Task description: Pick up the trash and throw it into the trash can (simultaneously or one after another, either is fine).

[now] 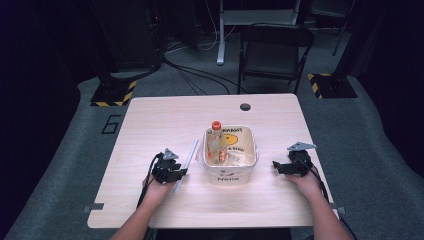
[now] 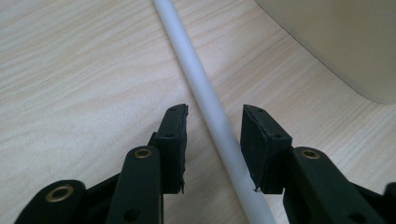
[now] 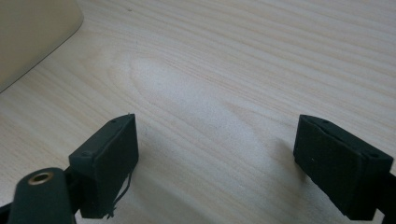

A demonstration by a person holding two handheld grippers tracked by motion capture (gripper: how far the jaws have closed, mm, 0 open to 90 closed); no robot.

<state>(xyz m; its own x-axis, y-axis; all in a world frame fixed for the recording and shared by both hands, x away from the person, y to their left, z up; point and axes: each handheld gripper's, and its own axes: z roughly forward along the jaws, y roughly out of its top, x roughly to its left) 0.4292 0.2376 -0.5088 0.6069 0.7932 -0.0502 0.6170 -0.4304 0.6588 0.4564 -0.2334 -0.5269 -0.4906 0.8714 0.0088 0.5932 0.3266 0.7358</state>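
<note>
Lower left of the table (image 1: 150,200), the left gripper (image 2: 212,135) straddles a white tube (image 2: 205,93) lying beside the tub (image 1: 252,160); its pads stand narrow, not yet pressing. The right gripper (image 3: 217,163) rests wide, empty. Likely next: close squarely, then lift.

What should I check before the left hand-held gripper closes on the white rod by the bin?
1. White rod between the left hand-held gripper jaws: ok.
2. Pads pressing on the rod: not ok, gap on the left pad's side; the other side cannot tell.
3. Rod lying flat on the table: ok.
4. Rod apart from the bin: ok.
5. Right hand-held gripper open, holding nothing: ok.
</note>
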